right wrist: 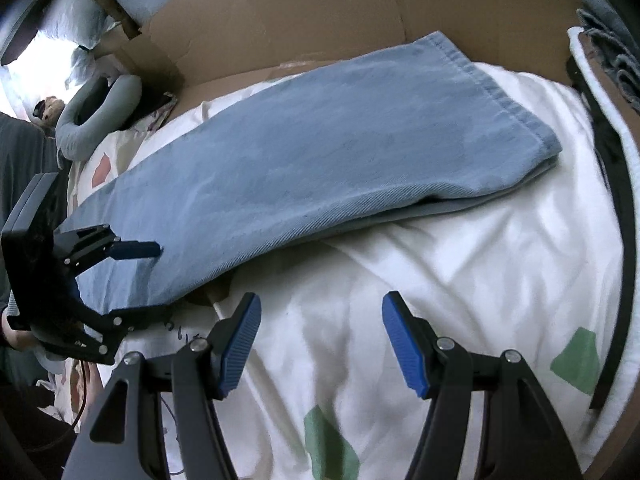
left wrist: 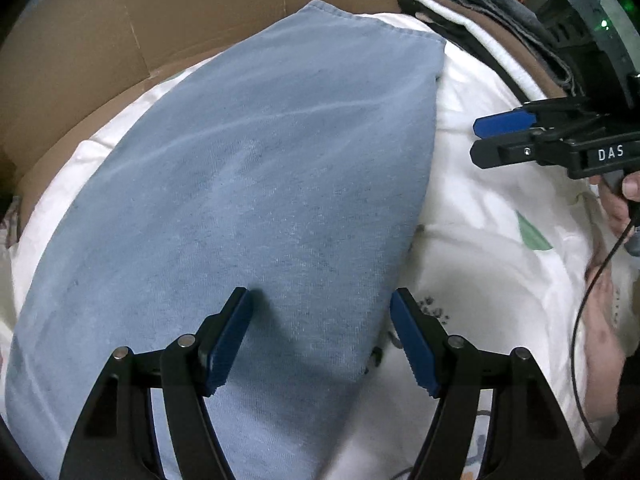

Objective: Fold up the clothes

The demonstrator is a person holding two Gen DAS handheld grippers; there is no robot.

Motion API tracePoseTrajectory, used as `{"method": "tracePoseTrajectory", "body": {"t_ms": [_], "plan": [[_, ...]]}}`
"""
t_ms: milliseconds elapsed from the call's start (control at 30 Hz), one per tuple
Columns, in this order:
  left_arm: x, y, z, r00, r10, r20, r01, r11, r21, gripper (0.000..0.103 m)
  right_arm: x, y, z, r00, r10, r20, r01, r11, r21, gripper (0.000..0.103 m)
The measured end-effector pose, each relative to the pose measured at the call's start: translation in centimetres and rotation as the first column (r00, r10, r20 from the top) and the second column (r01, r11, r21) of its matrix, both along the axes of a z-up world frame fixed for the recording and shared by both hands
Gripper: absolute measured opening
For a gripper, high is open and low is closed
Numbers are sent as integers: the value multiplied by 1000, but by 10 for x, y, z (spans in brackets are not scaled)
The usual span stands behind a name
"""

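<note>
Here, folded blue jeans (left wrist: 248,184) lie lengthwise along the bed (right wrist: 460,280), the empty, open left tool (left wrist: 322,340) over their near end, nearer than the open right tool (right wrist: 320,340).

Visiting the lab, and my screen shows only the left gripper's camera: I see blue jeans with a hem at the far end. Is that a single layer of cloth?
Observer: No. The right wrist view shows the jeans from the side: two layers, one leg lying on the other.
Operator: What is beyond the jeans on the left?
Observer: A grey curved cushion lies in the corner by the cardboard wall.
Operator: Is the other gripper holding anything?
Observer: No. The right gripper is open over the white printed sheet, with nothing between its pads.
</note>
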State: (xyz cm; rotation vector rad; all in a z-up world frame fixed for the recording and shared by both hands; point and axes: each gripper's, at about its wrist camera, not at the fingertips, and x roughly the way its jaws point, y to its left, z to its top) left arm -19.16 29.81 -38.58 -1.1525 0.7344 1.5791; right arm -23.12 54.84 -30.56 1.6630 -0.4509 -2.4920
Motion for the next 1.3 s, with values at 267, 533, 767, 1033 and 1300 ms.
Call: {"method": "tracePoseTrajectory", "body": {"t_ms": [267,533,767,1033,1300], "plan": [[0,-2,-8,999,-16,-39,15,1000,-24,74,-2,-12,-10,999,23,26,-23,1000,-6,61],[16,0,-14,983,-71,-168,63,997,-52,75,-3,-15,-17,999,32,43,-32,999,-9,61],[11,-7,-6,978,-49,-203,42,998,-39,75,-2,-17,-18,998,41,44,-41,999,-10,61],[-8,-27,30,985,29,-173,-11,994,104,67,-6,-15,-12,999,35,15,-35,999,-19,61],[-14,-14,39,997,3,-74,9,987,159,10,-24,-20,-3,999,47,-17,-47,998,-35,61]]}}
